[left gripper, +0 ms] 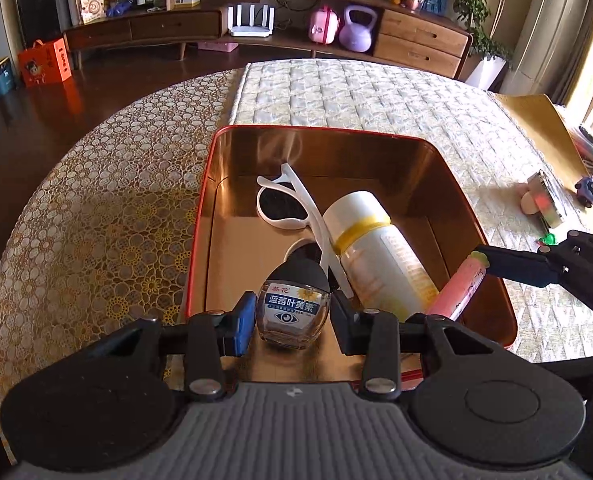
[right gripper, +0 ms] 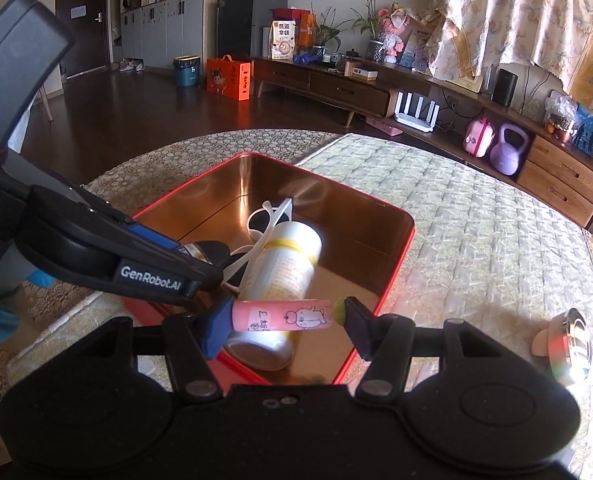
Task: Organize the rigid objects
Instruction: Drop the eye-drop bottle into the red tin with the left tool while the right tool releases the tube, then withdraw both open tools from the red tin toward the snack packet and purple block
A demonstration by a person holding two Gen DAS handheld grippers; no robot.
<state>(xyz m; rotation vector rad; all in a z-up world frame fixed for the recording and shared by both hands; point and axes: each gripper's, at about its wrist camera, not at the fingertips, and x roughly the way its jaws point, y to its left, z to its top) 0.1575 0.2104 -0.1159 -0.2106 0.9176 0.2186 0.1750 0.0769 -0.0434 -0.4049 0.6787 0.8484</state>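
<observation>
A red tin box [left gripper: 202, 216] [right gripper: 392, 276] with a shiny gold inside sits on the table. In it lie white sunglasses [left gripper: 280, 208] [right gripper: 266, 216] and a white bottle with a yellow band [left gripper: 380, 256] [right gripper: 284, 264] on its side. My left gripper [left gripper: 292, 316] is shut on a small clear eye-drop bottle with a black cap [left gripper: 294, 308], low over the near end of the box. My right gripper [right gripper: 282, 320] is shut on a pink tube with a cartoon print [right gripper: 284, 315] [left gripper: 462, 286], held end to end over the box's near right side.
A quilted cream mat [left gripper: 356, 92] and a lace cloth [left gripper: 108, 208] cover the table. A shiny round object with a pink piece [right gripper: 572, 344] and small toys [left gripper: 544, 200] lie to the right of the box. Low wooden cabinets [left gripper: 420, 40] stand beyond the table.
</observation>
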